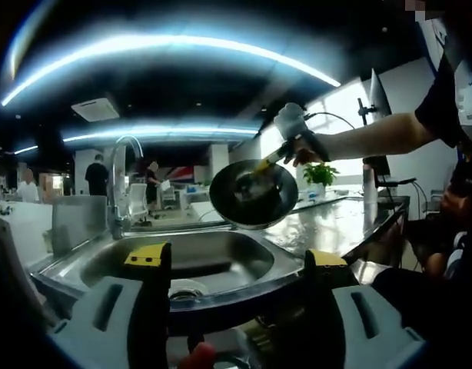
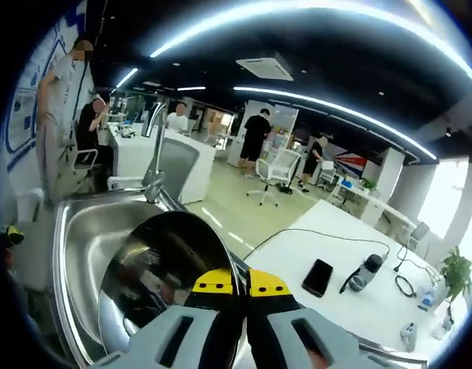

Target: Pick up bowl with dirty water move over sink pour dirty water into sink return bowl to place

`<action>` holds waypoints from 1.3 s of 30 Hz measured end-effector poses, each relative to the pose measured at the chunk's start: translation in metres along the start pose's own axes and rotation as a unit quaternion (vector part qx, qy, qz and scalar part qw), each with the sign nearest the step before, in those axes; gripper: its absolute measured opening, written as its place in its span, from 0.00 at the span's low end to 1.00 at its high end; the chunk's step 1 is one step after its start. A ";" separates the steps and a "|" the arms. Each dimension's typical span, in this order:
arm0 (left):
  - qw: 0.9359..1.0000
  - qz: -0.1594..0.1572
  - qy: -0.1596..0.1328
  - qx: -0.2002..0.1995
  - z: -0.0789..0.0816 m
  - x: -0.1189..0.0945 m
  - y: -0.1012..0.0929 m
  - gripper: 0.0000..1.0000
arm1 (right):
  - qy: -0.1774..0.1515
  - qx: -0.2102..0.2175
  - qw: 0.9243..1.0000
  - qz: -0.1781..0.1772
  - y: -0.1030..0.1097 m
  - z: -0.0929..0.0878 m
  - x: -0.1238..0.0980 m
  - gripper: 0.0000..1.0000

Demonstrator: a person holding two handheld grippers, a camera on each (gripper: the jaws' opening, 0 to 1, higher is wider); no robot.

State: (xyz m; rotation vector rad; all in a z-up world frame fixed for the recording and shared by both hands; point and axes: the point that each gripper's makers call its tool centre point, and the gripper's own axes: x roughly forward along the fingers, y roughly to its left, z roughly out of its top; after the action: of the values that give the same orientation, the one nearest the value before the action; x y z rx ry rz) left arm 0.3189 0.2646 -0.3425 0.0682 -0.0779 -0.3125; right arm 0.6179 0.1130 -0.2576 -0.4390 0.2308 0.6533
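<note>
A dark shiny bowl (image 1: 255,194) hangs tilted above the right part of the steel sink (image 1: 221,261), its opening turned toward the left gripper view. My right gripper (image 1: 273,159) is shut on the bowl's upper rim, with a person's hand behind it. In the right gripper view the bowl (image 2: 155,269) sits just ahead of my right gripper (image 2: 240,283), whose yellow-tipped jaws are pressed together on its rim, over the sink (image 2: 78,231). I cannot make out water in the bowl. My left gripper (image 1: 236,257) is open at the sink's near edge, holding nothing.
A curved faucet (image 1: 119,173) rises at the sink's far left rim, and appears as faucet (image 2: 154,146) too. On the white counter lie a black phone (image 2: 318,277) and a dark bottle (image 2: 364,273) with cables. People and office chairs are far behind.
</note>
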 end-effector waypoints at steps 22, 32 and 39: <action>1.000 -0.002 -0.004 -0.004 -0.003 -0.001 0.001 0.70 | -0.028 -0.095 0.995 -0.018 0.005 0.024 0.007 0.00; 1.000 -0.001 -0.006 0.005 0.000 0.001 0.003 0.70 | -0.030 -0.124 0.992 -0.020 0.013 0.026 0.006 0.00; 1.000 -0.007 0.000 0.009 -0.003 0.002 -0.002 0.70 | -0.042 -0.167 0.985 -0.026 0.020 0.033 0.006 0.00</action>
State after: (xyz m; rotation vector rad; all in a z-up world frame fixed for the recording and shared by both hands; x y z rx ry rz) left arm 0.3206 0.2618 -0.3453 0.0873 -0.0805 -0.3253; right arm 0.6119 0.1454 -0.2366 -0.7358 0.0278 0.6590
